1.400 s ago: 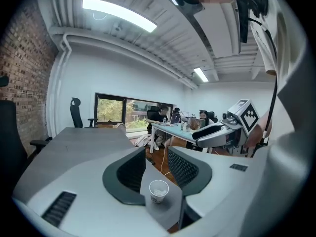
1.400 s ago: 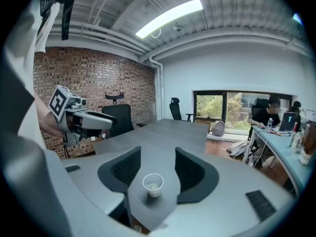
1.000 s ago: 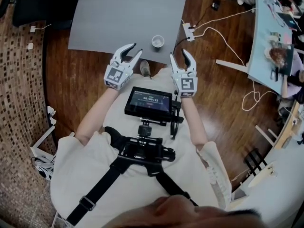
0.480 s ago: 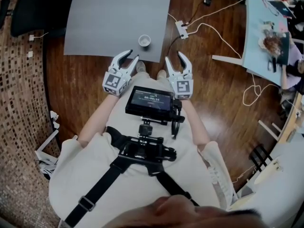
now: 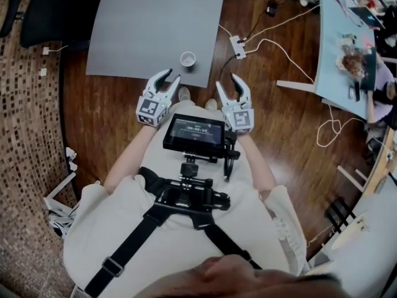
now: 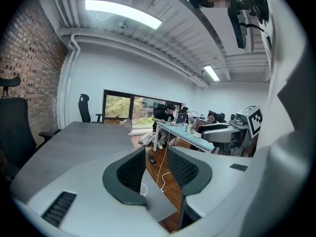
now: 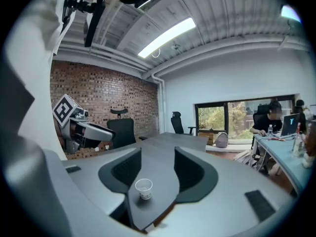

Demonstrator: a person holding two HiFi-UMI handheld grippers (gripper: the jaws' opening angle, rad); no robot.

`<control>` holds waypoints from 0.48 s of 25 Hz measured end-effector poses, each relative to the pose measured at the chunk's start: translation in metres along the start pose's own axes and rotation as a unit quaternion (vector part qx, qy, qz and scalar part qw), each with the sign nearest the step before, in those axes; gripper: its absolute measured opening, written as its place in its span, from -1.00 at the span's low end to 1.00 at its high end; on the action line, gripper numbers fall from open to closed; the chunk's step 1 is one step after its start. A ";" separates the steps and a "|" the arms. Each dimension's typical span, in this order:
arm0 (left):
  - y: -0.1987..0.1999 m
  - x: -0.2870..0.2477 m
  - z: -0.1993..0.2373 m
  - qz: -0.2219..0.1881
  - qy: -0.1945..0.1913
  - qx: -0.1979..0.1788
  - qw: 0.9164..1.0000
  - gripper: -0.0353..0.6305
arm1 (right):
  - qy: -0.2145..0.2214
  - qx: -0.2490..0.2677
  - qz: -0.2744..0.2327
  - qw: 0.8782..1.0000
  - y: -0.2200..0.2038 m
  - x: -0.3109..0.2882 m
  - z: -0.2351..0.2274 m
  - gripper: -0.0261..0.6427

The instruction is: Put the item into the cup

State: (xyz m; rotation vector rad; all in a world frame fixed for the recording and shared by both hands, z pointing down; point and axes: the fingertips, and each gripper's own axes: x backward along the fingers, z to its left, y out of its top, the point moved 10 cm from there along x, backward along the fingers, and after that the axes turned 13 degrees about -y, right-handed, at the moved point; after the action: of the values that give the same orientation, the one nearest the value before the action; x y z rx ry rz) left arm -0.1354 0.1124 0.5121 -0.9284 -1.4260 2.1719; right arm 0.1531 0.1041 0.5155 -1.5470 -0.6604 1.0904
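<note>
Left gripper (image 5: 172, 74): jaws apart, nothing between them; held over the wood floor (image 5: 118, 113) on the person's side of the cup, a little to its left. Its own view (image 6: 157, 167) shows only the table corner and floor in the gap.
Right gripper (image 5: 227, 81): jaws apart, holding nothing; on the person's side of the cup, to its right. In its own view (image 7: 157, 169) the cup shows in the gap, farther off and untouched.
Cup (image 5: 188, 59): small, white, upright, mouth open upward (image 7: 143, 188); whether anything lies inside cannot be told.
Grey table (image 5: 155, 23): the cup stands on it, near the edge closest to the person and toward the right-hand corner.
Shoes (image 5: 184, 94): two toes on the floor between the cup and the person, under the grippers.
Screen (image 5: 193, 133): dark, lit, on a chest mount; nearer the person than the cup, behind both grippers.
Power strip (image 5: 236, 46): on the floor right of the cup, just off the table's right edge, with a white cable (image 5: 291, 58) running away from it.
Office chair (image 5: 37, 17): black, far left of the cup, beyond the table's left edge.
Pale blue desk (image 5: 335, 48): far right of the cup, cluttered; a person sits at it.
</note>
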 end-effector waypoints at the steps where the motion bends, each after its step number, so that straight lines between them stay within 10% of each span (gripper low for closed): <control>1: -0.002 0.000 0.001 0.001 0.001 0.000 1.000 -0.47 | -0.001 0.000 0.001 1.000 0.000 -0.001 0.000 -0.25; 12: -0.003 -0.004 -0.001 0.004 0.000 0.017 1.000 -0.47 | 0.001 -0.002 0.014 1.000 -0.008 -0.003 -0.003 -0.26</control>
State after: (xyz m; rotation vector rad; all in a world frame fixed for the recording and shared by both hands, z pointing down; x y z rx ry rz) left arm -0.1315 0.1115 0.5155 -0.9238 -1.3839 2.1961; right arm 0.1557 0.1022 0.5240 -1.5635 -0.6418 1.1094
